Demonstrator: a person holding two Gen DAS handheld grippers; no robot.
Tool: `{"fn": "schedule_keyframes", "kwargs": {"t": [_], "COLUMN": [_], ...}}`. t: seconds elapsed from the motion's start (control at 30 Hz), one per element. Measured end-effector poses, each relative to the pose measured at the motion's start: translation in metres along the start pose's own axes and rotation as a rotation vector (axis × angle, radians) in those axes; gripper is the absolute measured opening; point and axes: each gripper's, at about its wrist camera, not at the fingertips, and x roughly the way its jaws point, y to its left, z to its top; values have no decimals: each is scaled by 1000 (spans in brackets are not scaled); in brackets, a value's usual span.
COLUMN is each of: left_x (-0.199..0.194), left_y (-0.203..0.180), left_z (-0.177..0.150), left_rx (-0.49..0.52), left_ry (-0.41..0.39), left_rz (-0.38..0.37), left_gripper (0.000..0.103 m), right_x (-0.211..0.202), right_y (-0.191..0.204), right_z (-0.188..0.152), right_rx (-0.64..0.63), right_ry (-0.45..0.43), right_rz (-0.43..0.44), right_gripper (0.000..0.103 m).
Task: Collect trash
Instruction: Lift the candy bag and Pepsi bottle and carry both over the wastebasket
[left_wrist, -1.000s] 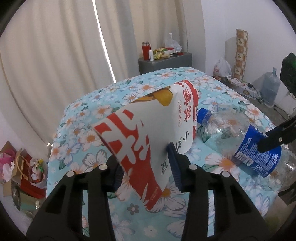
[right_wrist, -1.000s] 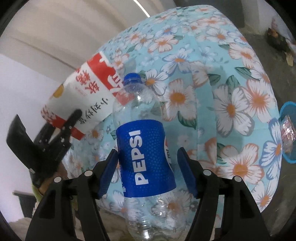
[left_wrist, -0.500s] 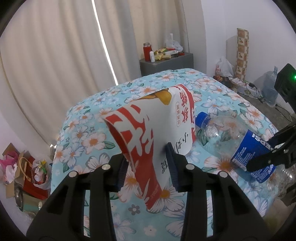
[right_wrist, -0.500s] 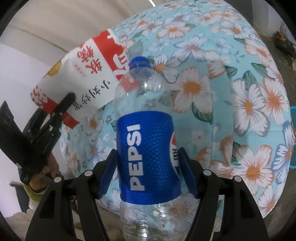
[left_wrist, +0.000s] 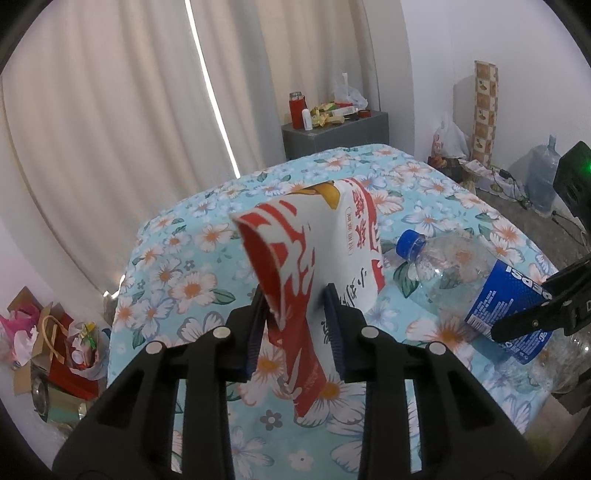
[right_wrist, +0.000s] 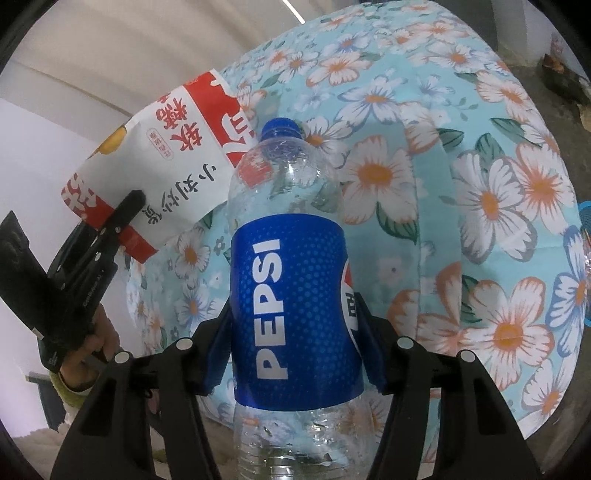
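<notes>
Clamping a snack bag (left_wrist: 332, 254) in the left gripper (left_wrist: 295, 325) at frame centre; gripping a bottle (right_wrist: 291, 295) in the right gripper (right_wrist: 295, 354), above the flowered desk (right_wrist: 480, 184)

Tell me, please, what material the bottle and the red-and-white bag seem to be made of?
Pepsi bottle: clear, glossy plastic; the tablecloth shows through it, and its wall looks dented. Red-and-white bag: probably matte printed paper, since it holds a stiff fold; coated film cannot be excluded.
</notes>
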Motion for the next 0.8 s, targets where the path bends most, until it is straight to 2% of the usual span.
{"fn": "schedule_keyframes", "kwargs": {"t": [0.37,0.8], "left_x": [-19,-37], "left_y": [-1,-6], "left_z": [10,19], "left_rx": [5,23], "left_ry": [-56,-104], "left_rz": [7,19], "left_gripper": [23,23], "right_x": [-23,-41], "right_y": [-16,-23], "right_z": [-3,-8], "right_rx": [47,63], "right_ry": [-51,-87], "right_rz": [33,51], "right_gripper": [58,58]}}
